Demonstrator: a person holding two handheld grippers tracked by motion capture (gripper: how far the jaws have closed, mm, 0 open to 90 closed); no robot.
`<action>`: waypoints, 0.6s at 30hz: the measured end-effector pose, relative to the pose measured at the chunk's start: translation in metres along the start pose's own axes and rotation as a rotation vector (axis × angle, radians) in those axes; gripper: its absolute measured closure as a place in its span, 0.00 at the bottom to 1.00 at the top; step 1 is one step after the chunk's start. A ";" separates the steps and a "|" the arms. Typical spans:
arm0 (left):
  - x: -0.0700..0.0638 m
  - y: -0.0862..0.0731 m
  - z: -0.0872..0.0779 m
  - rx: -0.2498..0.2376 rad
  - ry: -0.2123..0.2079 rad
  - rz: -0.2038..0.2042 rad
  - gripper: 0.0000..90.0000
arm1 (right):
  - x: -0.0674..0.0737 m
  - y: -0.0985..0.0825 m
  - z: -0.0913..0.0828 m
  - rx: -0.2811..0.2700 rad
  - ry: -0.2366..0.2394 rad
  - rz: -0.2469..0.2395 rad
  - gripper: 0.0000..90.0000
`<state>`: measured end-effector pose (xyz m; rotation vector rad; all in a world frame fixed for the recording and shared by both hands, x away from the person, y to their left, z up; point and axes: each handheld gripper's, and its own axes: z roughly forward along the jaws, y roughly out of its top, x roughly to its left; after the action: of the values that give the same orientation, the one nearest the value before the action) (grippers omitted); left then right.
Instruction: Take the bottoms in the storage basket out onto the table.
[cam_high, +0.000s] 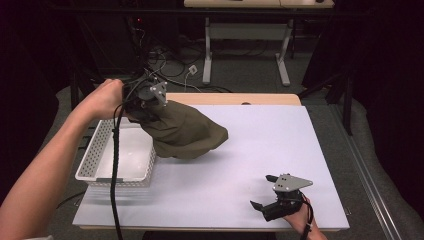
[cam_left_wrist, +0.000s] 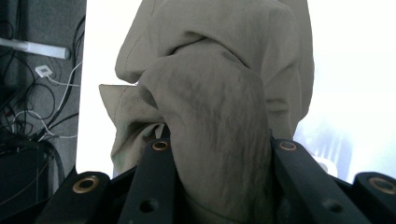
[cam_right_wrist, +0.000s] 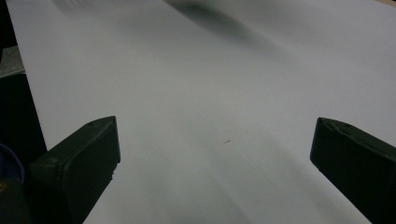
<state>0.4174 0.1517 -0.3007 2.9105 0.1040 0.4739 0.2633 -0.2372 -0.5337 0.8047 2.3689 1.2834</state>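
Left gripper squeezes bunched olive cloth, lifted beside white basket, far end drooping on table. Right gripper wide open, empty. Risk: hanging end catches basket rim, cloth slips out.

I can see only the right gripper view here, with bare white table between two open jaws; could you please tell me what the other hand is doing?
Observer: The left tool is shut on an olive cloth, a bunched fold clamped between its jaws.
Operator: Thank you. Is the cloth off the table?
Observer: Partly. It hangs from the tool, and its lower end looks to rest on the white table.
Operator: Is there anywhere to put it?
Observer: A white perforated basket sits at the table's left edge, directly beside the hanging cloth.
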 end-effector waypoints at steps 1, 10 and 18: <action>0.000 0.002 0.001 -0.002 -0.002 0.000 0.81 | 0.000 0.000 0.000 0.000 0.000 0.000 0.01; -0.002 0.018 0.010 -0.023 -0.011 0.015 0.81 | 0.000 0.000 0.000 0.002 0.002 0.000 0.01; -0.005 0.030 0.024 -0.029 -0.028 0.023 0.81 | 0.000 0.000 0.000 0.000 0.002 0.000 0.01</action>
<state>0.4214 0.1174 -0.3184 2.8918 0.0587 0.4353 0.2632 -0.2372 -0.5337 0.8041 2.3705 1.2842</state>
